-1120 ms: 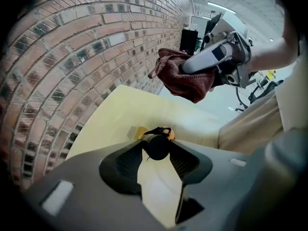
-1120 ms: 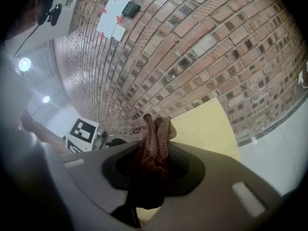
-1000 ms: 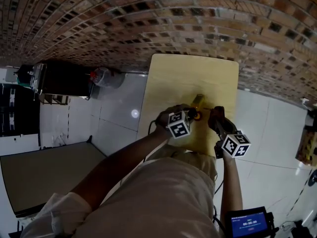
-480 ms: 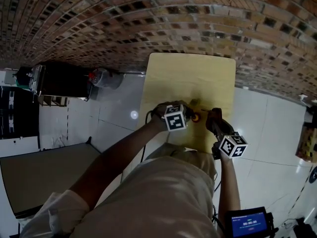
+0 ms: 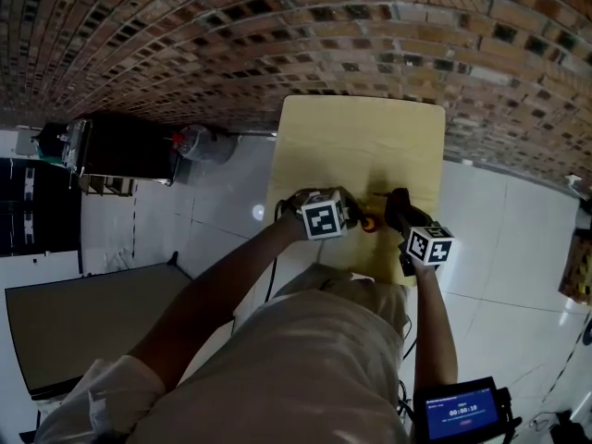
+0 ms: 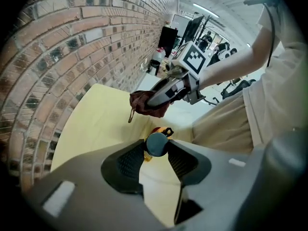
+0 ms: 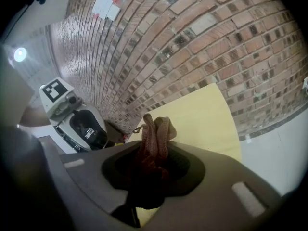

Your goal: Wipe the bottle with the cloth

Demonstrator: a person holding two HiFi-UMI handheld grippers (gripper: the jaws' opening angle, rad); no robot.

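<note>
Head view, with both gripper views. A pale yellow desk (image 5: 361,146) stands with its far edge against a brick wall (image 5: 277,44), and white tiled floor (image 5: 213,202) lies to its left and right. Both grippers work over the near half of the desk, close together.

The left gripper (image 6: 157,151) points steeply down, and its jaws pinch the bottle (image 6: 156,142). A dark round end of the bottle sits squarely between the two ribbed pads, with yellow and orange parts showing just beyond and below it. In the head view the bottle lies between the two marker cubes, near the middle of the desk's width.

The right gripper (image 7: 154,154) is to the right of the bottle, its jaws pressed together on the cloth (image 7: 154,134). The cloth is a dark red bunched piece whose folds stick out past the jaw tips. In the left gripper view the cloth hangs from the right gripper above the desk, just beyond the bottle, with a strip of bare desk showing between them. No view settles whether cloth and bottle touch.
</note>
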